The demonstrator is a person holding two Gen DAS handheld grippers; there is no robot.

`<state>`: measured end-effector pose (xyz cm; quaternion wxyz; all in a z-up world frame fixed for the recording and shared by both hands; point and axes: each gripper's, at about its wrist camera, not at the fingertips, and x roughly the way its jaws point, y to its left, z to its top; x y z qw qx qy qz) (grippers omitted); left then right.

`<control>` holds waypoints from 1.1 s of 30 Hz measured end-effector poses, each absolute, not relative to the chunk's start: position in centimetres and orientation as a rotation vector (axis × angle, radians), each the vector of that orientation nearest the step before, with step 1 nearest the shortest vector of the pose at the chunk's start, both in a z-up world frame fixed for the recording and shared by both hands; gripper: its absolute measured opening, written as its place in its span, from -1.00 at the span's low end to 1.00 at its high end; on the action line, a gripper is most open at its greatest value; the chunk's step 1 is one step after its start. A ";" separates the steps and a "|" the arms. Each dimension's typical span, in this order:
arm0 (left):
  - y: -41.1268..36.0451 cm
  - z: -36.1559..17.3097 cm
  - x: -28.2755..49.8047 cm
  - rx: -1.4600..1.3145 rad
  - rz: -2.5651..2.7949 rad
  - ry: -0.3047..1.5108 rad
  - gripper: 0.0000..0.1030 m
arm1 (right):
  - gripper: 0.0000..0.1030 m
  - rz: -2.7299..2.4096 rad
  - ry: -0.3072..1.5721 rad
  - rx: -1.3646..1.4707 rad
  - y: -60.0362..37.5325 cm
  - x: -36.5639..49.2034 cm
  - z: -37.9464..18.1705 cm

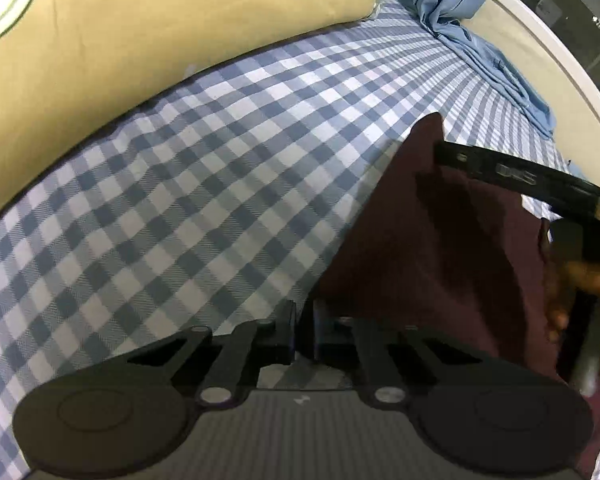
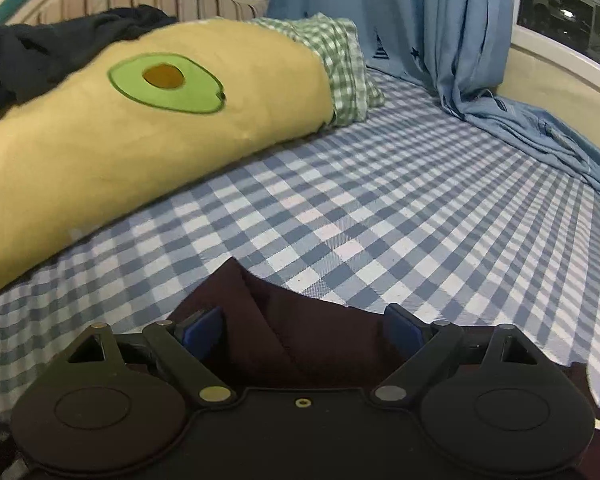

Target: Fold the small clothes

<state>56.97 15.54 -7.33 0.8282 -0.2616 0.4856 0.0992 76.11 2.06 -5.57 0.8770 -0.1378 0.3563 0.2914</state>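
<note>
Left gripper (image 1: 303,328): clenched at the edge of the maroon garment (image 1: 440,248); whether cloth is pinched cannot be told.
Right gripper (image 2: 304,330): spread wide, released, maroon garment (image 2: 300,332) lying between the fingers.

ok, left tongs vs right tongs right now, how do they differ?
Left tongs are shut, fingers nearly touching; right tongs stand wide open. Left tongs sit at the edge of the maroon garment, beside bare checked sheet, and I cannot tell whether they pinch cloth. Right tongs straddle a fold of the maroon garment without pressing it. Shared: both angle down at the same garment.
</note>
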 end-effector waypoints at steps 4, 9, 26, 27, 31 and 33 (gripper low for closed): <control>15.1 -7.3 57.0 -0.486 0.204 1.037 -0.85 | 0.70 0.567 0.776 -0.344 4.1 76.8 -8.0; 15.7 -7.5 57.1 -0.520 0.199 1.042 -0.85 | 0.71 0.533 0.806 -0.323 4.3 76.8 -9.7; 9.7 -3.5 66.4 -0.030 -0.013 0.837 0.31 | 0.99 0.051 0.719 -0.222 -18.6 59.5 -3.6; 9.3 -4.1 67.4 -0.024 -0.012 0.847 0.29 | 0.99 0.008 0.737 -0.200 -19.9 58.7 -4.0; 8.4 -6.9 71.3 0.000 0.077 0.902 0.17 | 0.99 -0.087 0.784 -0.116 -22.7 57.2 -5.2; 8.6 -8.1 72.2 -0.011 0.112 0.922 0.19 | 0.99 -0.104 0.799 -0.115 -23.1 57.2 -6.0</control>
